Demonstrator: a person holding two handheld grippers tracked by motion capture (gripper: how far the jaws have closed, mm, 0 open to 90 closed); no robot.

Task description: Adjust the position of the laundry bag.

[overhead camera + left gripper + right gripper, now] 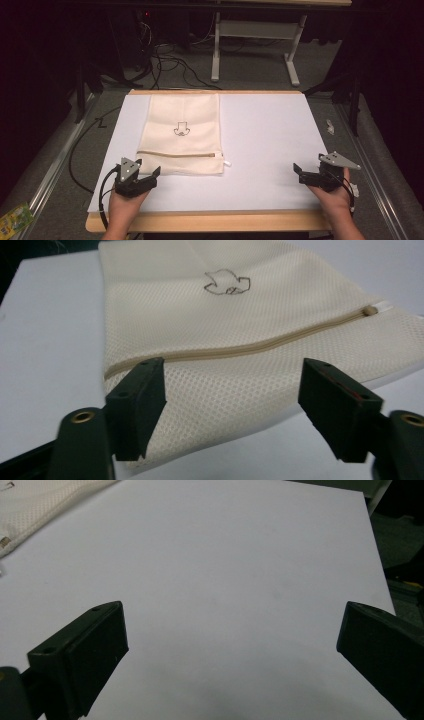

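Mesh bag (182,134) lies flat on the white table (270,140), left of centre, zipper (177,154) running across its near end — pull at the 3 o'clock end. Left gripper (148,170) sits at the bag's 7 o'clock corner, jaws apart and straddling the near hem; in the left gripper view (232,400) the mesh fills the gap between them, not yet pinched. Looks staged to grab that corner. Bag's left edge is near the table's left edge, so little slack there. Right gripper (299,172) hovers at 4 o'clock over bare table, jaws wide apart, well clear of the bag — likely waiting for the zipper end. Open room: whole right half of the table, free for spreading or sliding.
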